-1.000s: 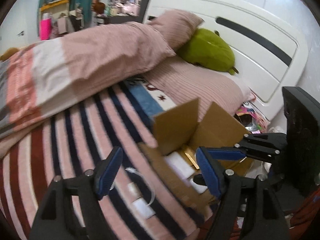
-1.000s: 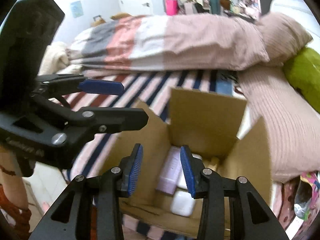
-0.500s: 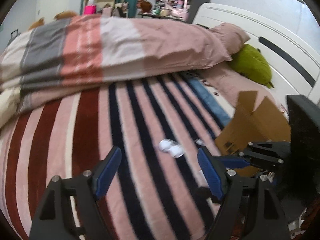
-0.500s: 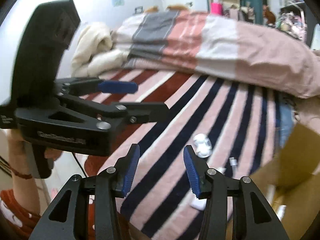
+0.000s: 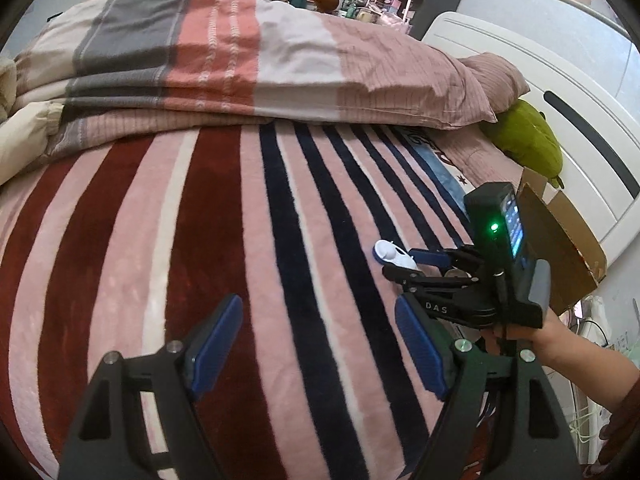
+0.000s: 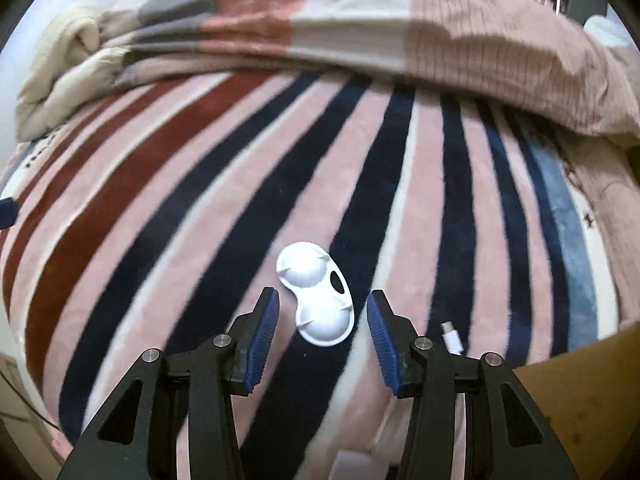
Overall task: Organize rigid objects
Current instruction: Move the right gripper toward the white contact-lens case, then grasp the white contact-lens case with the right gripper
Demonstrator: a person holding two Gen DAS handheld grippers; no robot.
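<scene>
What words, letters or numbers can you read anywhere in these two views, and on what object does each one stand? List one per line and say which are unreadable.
"DAS": pale letters on the black body of the right gripper, seen from the left wrist view.
Lit screen on the device mounted on that gripper: too small to read.
Dark lettering on the sheet by the folded duvet: too distorted to read.
Right wrist view: no readable text.

Home bedroom: bed (image 5: 580, 128), striped blanket (image 5: 240, 240), duvet (image 5: 240, 60).
</scene>
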